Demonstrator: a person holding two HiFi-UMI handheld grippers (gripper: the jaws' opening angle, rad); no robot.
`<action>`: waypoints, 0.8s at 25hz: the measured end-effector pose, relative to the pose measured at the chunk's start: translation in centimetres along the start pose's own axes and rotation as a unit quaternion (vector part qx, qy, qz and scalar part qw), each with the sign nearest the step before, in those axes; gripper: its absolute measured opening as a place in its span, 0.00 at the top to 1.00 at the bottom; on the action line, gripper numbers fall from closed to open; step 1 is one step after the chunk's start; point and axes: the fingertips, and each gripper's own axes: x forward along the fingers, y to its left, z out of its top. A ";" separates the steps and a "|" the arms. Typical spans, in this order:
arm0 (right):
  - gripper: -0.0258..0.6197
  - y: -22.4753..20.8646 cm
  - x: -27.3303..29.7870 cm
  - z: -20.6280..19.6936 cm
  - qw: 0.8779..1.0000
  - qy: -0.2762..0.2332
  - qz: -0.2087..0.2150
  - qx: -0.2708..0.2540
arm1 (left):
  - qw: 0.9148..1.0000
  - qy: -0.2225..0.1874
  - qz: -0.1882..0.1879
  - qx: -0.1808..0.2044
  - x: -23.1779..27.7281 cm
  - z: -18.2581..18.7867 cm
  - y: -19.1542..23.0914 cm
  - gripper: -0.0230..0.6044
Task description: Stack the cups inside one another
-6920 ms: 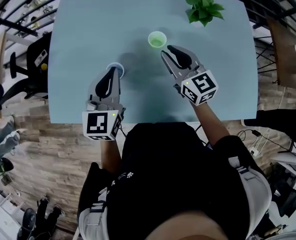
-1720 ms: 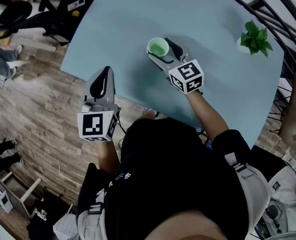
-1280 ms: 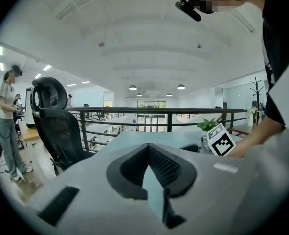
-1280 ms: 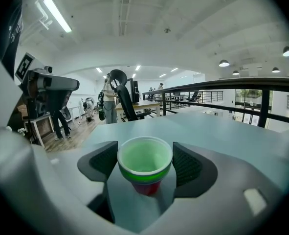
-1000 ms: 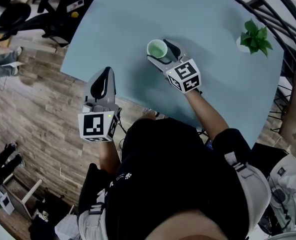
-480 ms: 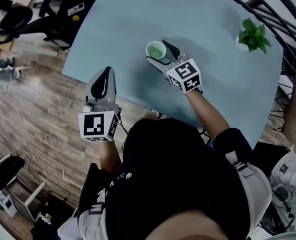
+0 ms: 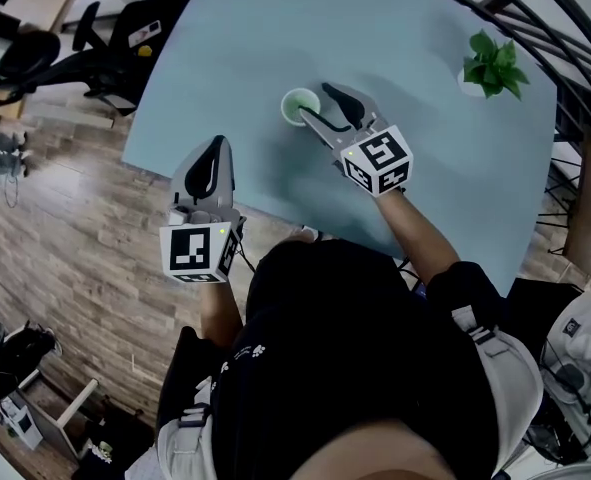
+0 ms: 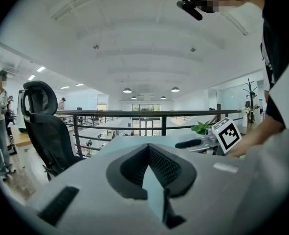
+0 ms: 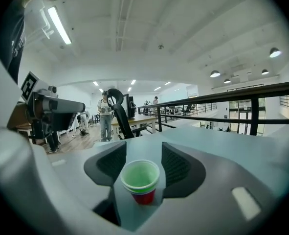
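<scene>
Moved since half a sec ago: right gripper (image 7: 315, 102) has come up off the table (image 7: 425, 118) a bit. Its jaws have just been closing in, with the cup stack (image 7: 298, 106) in the gap but no pad on it.
Left gripper (image 7: 216, 148): jaws together, nothing in them, hanging at the near-left table edge, well apart from the cups.
Cup stack: upright on the table, left of centre, green cup (image 9: 140, 175) nested in a red cup (image 9: 144, 198). Long axis points straight up.
Right gripper: jaws part-way apart, one on either side of the stack with daylight on both sides, so it isn't clamping anything. The stack sits dead ahead of it at the fingertips, toward scene left.
Nearer hand: the right one, easily.
Plant (image 7: 492, 65): far right corner, out of the way.
My guess on the task: no loose cup anywhere on the table, so the nesting looks done. What matters next is pulling the right gripper back to the right, straight along its own line, so neither jaw clips the stack.
</scene>
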 end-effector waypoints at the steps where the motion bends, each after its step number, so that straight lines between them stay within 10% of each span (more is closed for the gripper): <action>1: 0.62 -0.1 -0.4 0.6 1.000 -0.011 -0.004 0.001 | 1.000 -0.003 -0.004 0.002 0.3 0.3 -0.2 0.98; 7: 0.95 -1.4 -3.3 3.1 0.998 -0.056 -0.035 0.007 | 0.999 -0.007 -0.033 0.011 1.9 0.9 -2.0 0.98; 20: 0.95 -3.6 -10.1 5.1 0.990 -0.103 -0.091 0.041 | 0.994 -0.016 -0.101 0.024 5.6 2.2 -6.5 0.98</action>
